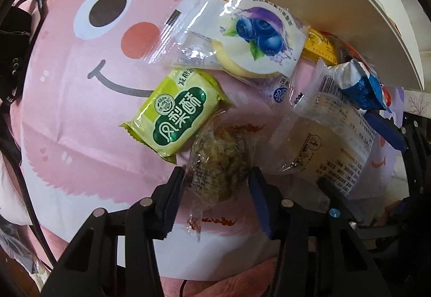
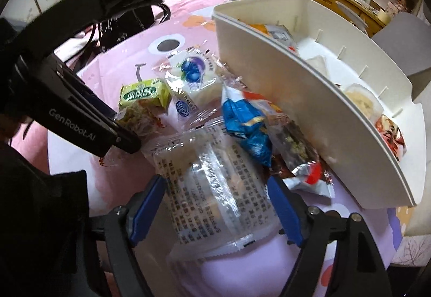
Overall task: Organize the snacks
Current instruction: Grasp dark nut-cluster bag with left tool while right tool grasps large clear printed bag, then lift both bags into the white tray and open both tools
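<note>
Left hand-held gripper point(image 1: 215, 175) pinching clear-wrapped crumbly snack point(image 1: 221, 162) on pink bed cover point(image 1: 80, 122) | right hand-held gripper point(image 2: 216, 205) spread around clear printed packet point(image 2: 212, 184), not yet clamped | advice: grip mid-body, lift straight, clear green pack point(image 1: 177, 114) | white divided box point(image 2: 309, 97) beyond.

Snack packets point(image 1: 186, 114) on bedspread point(image 1: 80, 122) beside bin point(image 2: 309, 114)

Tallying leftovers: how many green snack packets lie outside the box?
1: the green packet lies on the pink bedspread, between the blueberry packet and the left gripper's clear packet; others may be buried.
</note>
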Demonstrator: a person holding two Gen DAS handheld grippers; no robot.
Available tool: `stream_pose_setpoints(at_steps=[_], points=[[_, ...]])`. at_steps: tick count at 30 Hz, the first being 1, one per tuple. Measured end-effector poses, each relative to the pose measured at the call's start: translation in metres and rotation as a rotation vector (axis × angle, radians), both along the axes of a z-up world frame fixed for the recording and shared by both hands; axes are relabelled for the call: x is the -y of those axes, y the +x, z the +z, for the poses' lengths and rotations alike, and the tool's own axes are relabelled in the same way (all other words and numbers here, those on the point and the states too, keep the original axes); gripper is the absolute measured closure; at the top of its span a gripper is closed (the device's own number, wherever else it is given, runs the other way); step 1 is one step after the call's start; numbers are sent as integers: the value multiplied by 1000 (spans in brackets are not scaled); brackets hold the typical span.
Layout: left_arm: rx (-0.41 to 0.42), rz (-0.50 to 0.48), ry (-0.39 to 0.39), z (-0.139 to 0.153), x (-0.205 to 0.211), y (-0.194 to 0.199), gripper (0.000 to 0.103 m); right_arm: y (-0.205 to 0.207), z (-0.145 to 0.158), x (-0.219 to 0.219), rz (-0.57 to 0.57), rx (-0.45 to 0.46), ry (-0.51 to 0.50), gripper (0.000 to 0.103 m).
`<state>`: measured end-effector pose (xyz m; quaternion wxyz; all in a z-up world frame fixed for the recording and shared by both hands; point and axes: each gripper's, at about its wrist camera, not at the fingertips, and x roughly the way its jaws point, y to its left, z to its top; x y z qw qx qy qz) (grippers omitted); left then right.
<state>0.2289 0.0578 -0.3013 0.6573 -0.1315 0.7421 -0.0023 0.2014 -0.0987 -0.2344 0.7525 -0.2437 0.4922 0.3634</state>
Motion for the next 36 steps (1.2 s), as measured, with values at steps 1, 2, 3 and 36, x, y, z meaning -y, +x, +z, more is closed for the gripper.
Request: stream_pose_setpoints(at_steps=[1,2,3,36], points=[[0,-2,-7,-2,-1,1,58,-1,-2,-3,10,7,-8,22],[1,-4,-13,-4,-2,2,58,-2,-4,-6,17,11,-16,22],[2,-7,-17,-6,-2,3,59,-2,-6,-8,21,14,-23,21],[138,111,-10,29,-23,-77,69,-31,-1,-3,-102,-142,-13,34]])
